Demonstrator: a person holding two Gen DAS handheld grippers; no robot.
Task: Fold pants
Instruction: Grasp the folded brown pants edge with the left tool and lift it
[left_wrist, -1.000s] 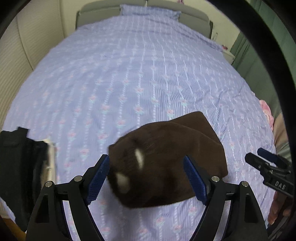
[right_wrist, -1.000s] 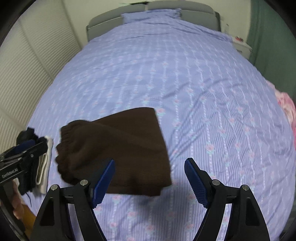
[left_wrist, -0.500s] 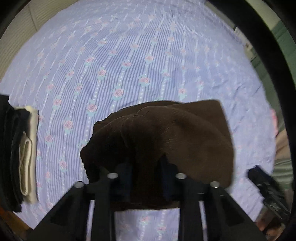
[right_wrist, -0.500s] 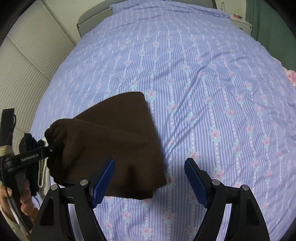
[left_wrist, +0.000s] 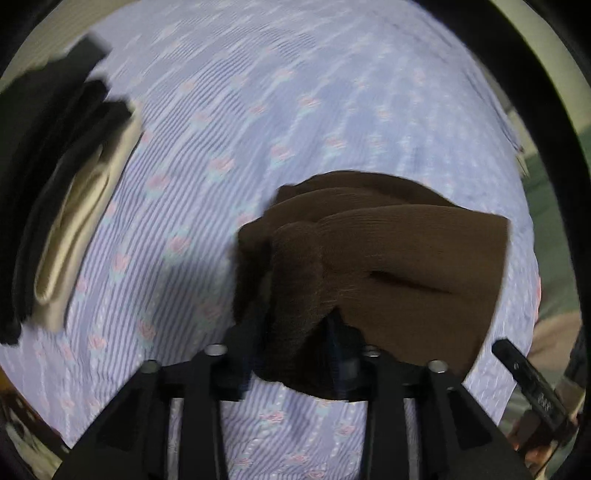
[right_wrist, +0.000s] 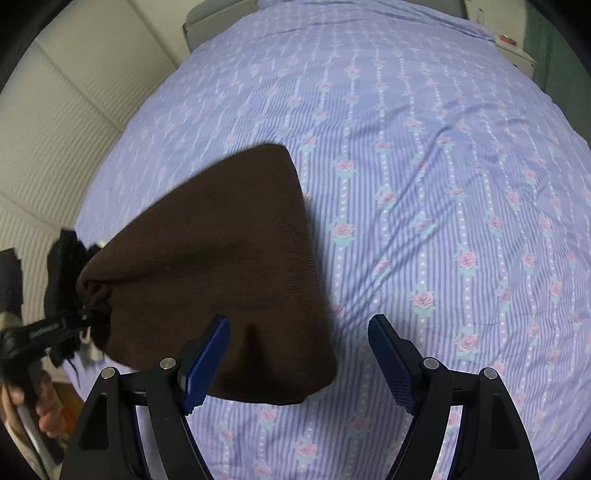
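The folded brown pants (left_wrist: 399, 258) lie on the lilac flowered bedspread (left_wrist: 258, 122). My left gripper (left_wrist: 295, 332) is shut on their near left edge, which bunches between the fingers. In the right wrist view the pants (right_wrist: 221, 258) fill the left centre, and the left gripper (right_wrist: 79, 317) pinches their left end. My right gripper (right_wrist: 299, 354) is open and empty, just above the pants' near right corner, its left pad over the cloth.
A stack of folded black and cream clothes (left_wrist: 70, 206) lies at the bed's left edge. The bedspread (right_wrist: 443, 184) stretches away to the right and far side. A ribbed white wall (right_wrist: 55, 147) is on the left.
My left gripper closed on the pants' left edge and has swung left with it toward the clothes stack. The right gripper stayed open and came closer over the pants.
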